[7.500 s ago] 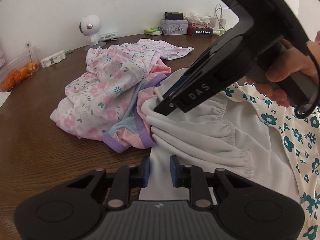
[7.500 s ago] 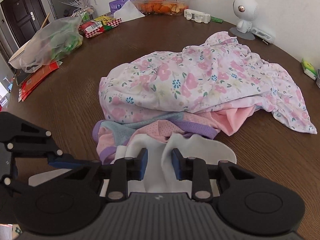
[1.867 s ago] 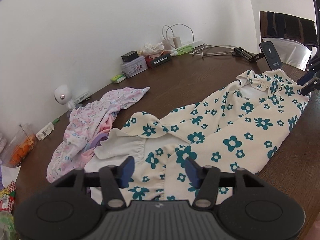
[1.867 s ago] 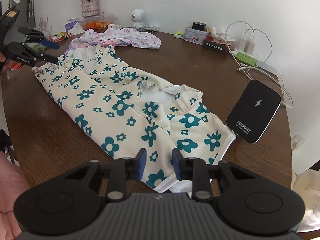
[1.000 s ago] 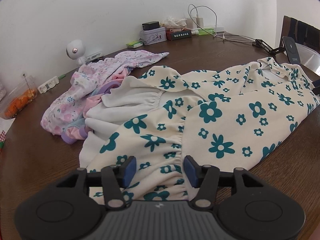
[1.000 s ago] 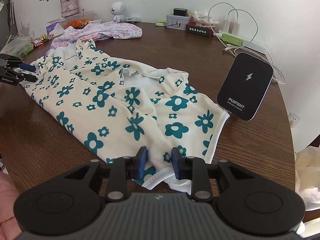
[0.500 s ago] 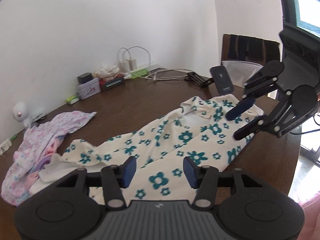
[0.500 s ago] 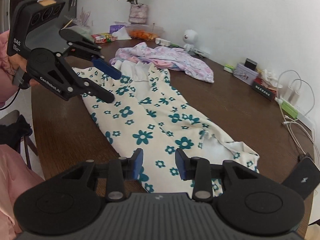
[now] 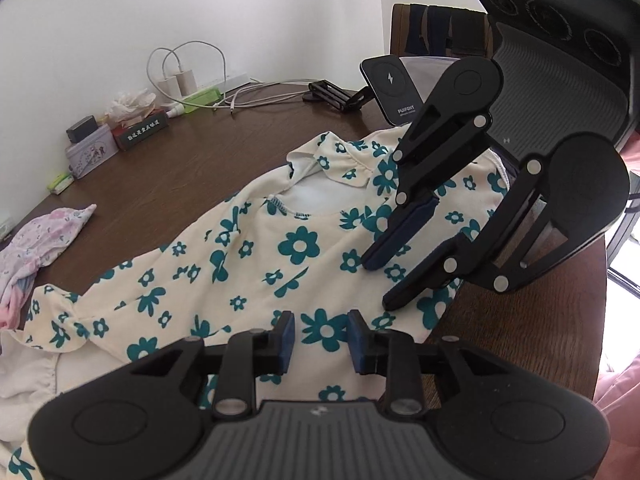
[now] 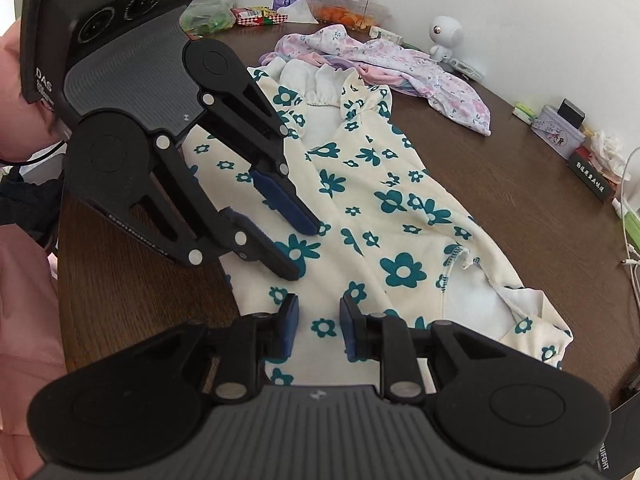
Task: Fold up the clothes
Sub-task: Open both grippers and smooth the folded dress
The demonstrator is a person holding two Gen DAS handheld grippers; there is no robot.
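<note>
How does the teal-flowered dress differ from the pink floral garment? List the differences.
1. The teal-flowered dress is cream with large teal flowers; the pink floral garment is pale with small pink and purple blooms.
2. The dress lies spread out along the table; the pink garment is bunched in a heap.
3. Both grippers hover over the dress; none is near the pink one.

Both rest on the table.

We see the right gripper (image 10: 319, 330) fingers closing w/ floral dress (image 10: 384, 216) below, unpinched; left gripper (image 10: 306, 250) just ahead-left, also over dress on counter (image 10: 520, 184).

Dark wooden table (image 9: 192, 168), flowered cream dress (image 9: 256, 264) spread across it, pink floral clothes (image 10: 420, 68), power strip (image 9: 224, 84)
</note>
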